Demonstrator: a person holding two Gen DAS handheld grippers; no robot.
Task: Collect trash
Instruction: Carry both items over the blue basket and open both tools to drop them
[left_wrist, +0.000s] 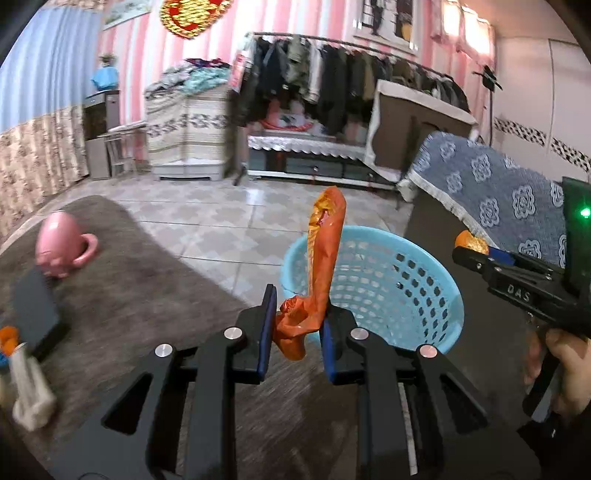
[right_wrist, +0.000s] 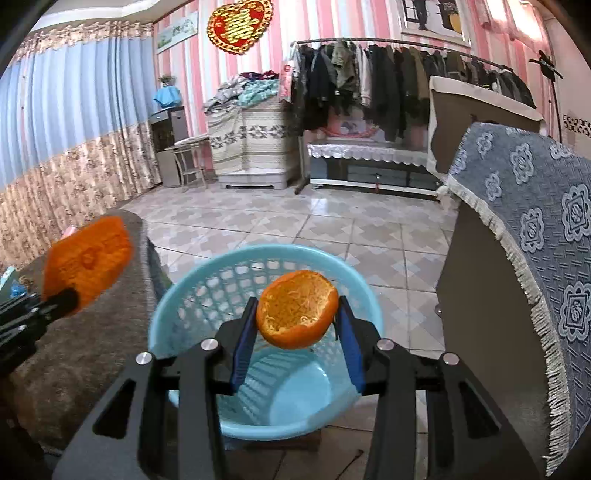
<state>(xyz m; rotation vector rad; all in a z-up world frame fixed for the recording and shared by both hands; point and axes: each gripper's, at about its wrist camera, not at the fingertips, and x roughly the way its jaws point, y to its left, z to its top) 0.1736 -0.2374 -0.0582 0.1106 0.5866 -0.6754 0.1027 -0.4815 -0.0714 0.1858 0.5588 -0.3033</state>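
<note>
Overhead, crinkled orange wrapper (left_wrist: 317, 280), perforated plastic basket (left_wrist: 436, 273)

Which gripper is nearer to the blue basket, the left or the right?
Right. The right gripper holds the orange peel directly over the blue basket. The left gripper, holding an orange wrapper, is beside the basket's rim.

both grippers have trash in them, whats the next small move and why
Probably open the right gripper: its orange peel hangs directly over the open blue basket, so it should fall in. The left gripper with the orange wrapper seems short of the rim.
</note>
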